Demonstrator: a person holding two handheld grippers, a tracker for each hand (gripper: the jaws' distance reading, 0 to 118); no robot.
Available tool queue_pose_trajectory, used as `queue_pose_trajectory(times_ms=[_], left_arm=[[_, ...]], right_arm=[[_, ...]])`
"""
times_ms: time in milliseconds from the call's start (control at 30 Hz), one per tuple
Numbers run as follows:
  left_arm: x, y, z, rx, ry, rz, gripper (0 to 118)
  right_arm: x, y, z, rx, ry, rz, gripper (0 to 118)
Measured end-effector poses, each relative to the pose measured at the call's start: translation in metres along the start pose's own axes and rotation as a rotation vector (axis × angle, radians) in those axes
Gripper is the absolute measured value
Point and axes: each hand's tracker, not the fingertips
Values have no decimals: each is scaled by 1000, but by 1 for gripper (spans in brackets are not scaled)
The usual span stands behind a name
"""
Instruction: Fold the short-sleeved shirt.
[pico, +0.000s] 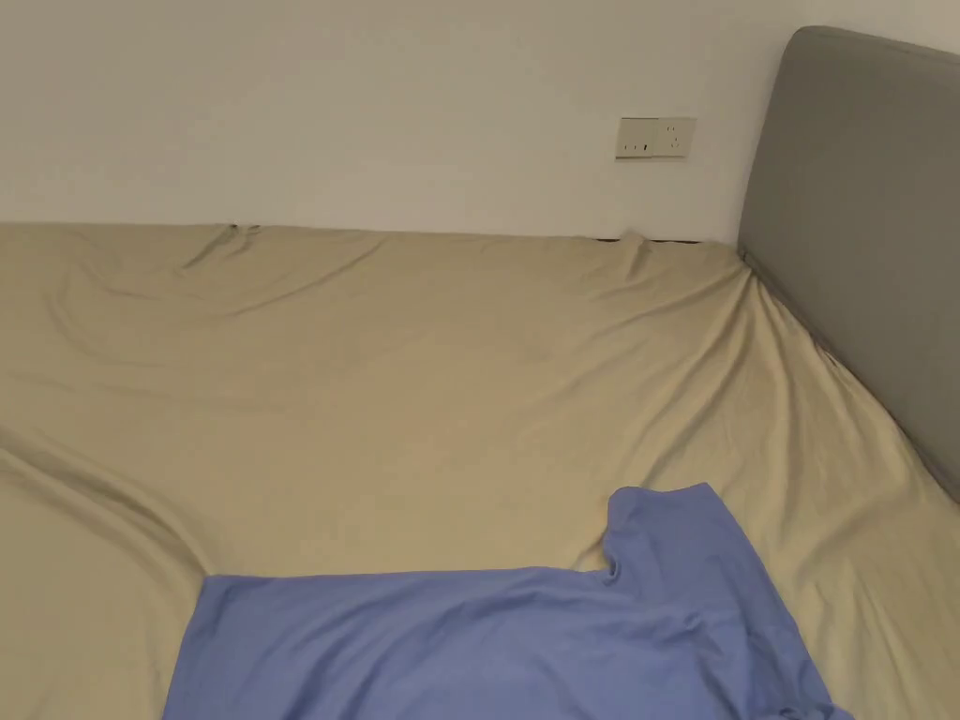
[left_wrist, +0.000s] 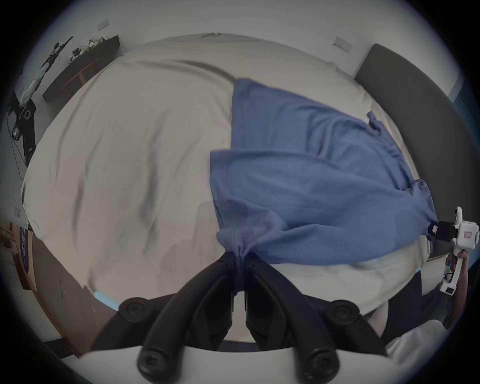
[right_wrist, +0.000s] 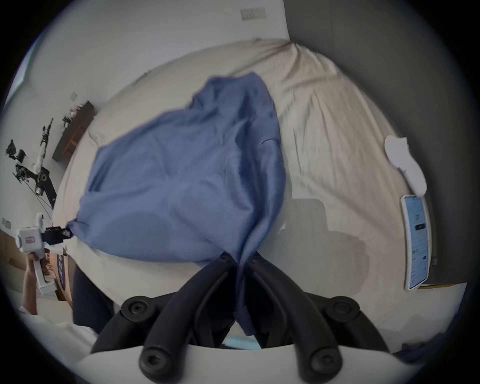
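From my head, the blue shirt lies at the near edge of the bed, soft thin knit, one short sleeve spread toward the padded grey headboard; the beige sheet is creased in long shallow folds; a pale socket plate sits on the plain wall.

From my left claw, both black jaws are pressed together on a bunched corner of the shirt; the cloth lifts off the sheet near me and drapes back onto the bed; across it my right claw, white-bodied with black jaws, pinches the other corner; a dark shelf stands by the far wall.

From my right claw, the jaws are clamped on a gathered fold of the shirt, a strip hanging down between them; the fabric billows, slightly sheer; my left claw grips the far corner; a white sock and a flat phone lie by the headboard.
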Motion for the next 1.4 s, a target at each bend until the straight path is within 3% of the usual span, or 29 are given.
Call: queue_pose_trajectory(times_ms=[67,100,133,167,200,233,267,300,433,533,567,600,633,667,700,767,933,1033,1100,1133,1167,1200,1233,1267,1400], left_arm=[[-1,-2,-8,19,15,3,7],[-3,-3,-5,34,24,9,8],[-8,-4,0,59,11,15,15],[-10,-4,8,82,-8,34,31],[-10,-4,23,116,5,56,66],[-10,-3,40,173,11,55,96],[-9,0,61,227,8,55,112],[-7,3,80,292,-10,59,117],[10,21,151,612,-132,62,117],[39,32,180,752,-213,78,116],[45,33,184,777,-249,74,112],[49,35,184,778,-290,81,93],[55,37,180,751,-319,85,60],[53,41,170,737,-293,91,20],[54,42,161,705,-276,99,1],[50,46,140,580,-291,82,0],[32,79,88,434,-261,131,0],[13,135,59,355,-353,154,0],[7,181,37,301,-313,145,0],[7,203,21,264,-285,95,7],[6,222,6,249,-223,85,31],[3,242,-13,231,-171,88,81],[2,259,-36,185,-133,89,110],[0,271,-56,148,-104,107,117],[4,287,-121,24,-78,165,111]], right_arm=[[-5,-2,-7,-9,-40,52,6],[-5,-3,-8,-5,-44,65,12],[-5,-4,-3,2,-43,62,30],[3,-7,-8,7,-50,56,61],[4,-7,1,38,-97,59,103],[4,-6,12,73,-139,71,116],[4,-5,27,127,-155,77,115],[-2,0,48,212,-156,78,114],[-19,22,118,549,-118,13,114],[-33,31,150,749,28,-30,112],[-41,34,157,788,79,-28,107],[-47,35,160,810,129,-12,85],[-53,37,159,815,142,0,54],[-59,38,155,811,133,-3,21],[-64,38,147,809,114,0,8],[-69,39,135,744,120,63,8],[-72,39,106,659,128,30,8],[-67,48,96,634,118,-2,8],[-63,57,90,623,115,-25,8],[-62,61,85,615,111,-33,8],[-62,65,81,607,100,-39,8],[-62,68,76,596,87,-43,8],[-62,72,72,585,78,-43,8],[-62,74,68,574,71,-42,8],[-57,81,49,517,35,-37,8]])
